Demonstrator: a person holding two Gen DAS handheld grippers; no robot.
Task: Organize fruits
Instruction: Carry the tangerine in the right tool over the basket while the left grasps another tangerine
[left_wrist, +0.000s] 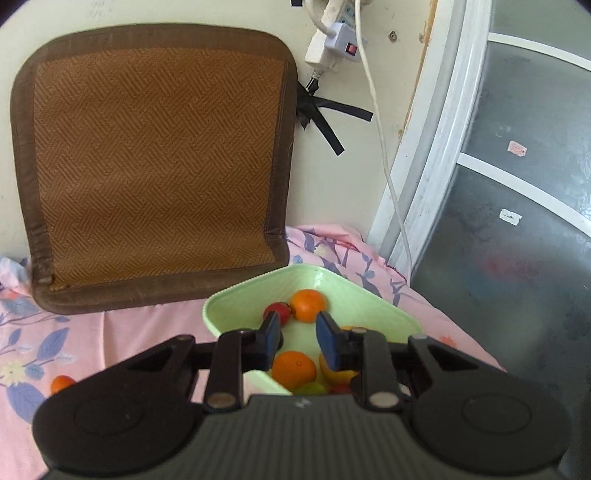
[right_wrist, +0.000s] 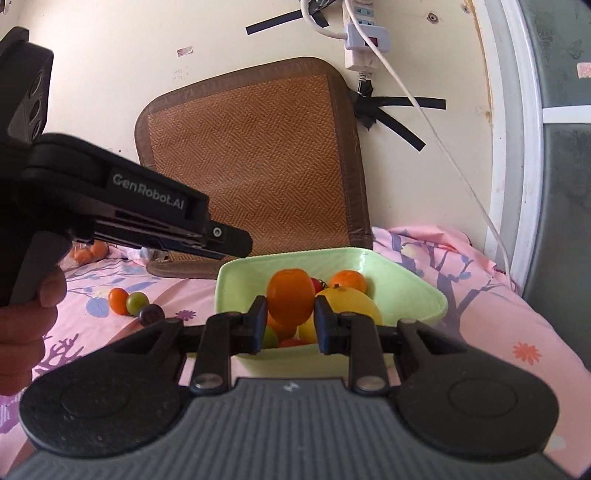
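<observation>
Over the green bowl (right_wrist: 406, 295), my right gripper (right_wrist: 289, 323) pinches an orange tomato (right_wrist: 290, 297); the left gripper (left_wrist: 295, 332) hovers empty, fingers parted. Released carelessly, it could bounce off the lemon (right_wrist: 351, 301) toward 3 o'clock onto the bed.

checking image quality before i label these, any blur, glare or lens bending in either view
Left wrist view: strong fisheye bending, the door frame curves and the corners go dark; the bowl and mat look soft, with no harsh glare. Right wrist view: the same bending; the orange in the right gripper is evenly lit, and the wall is bright.
</observation>
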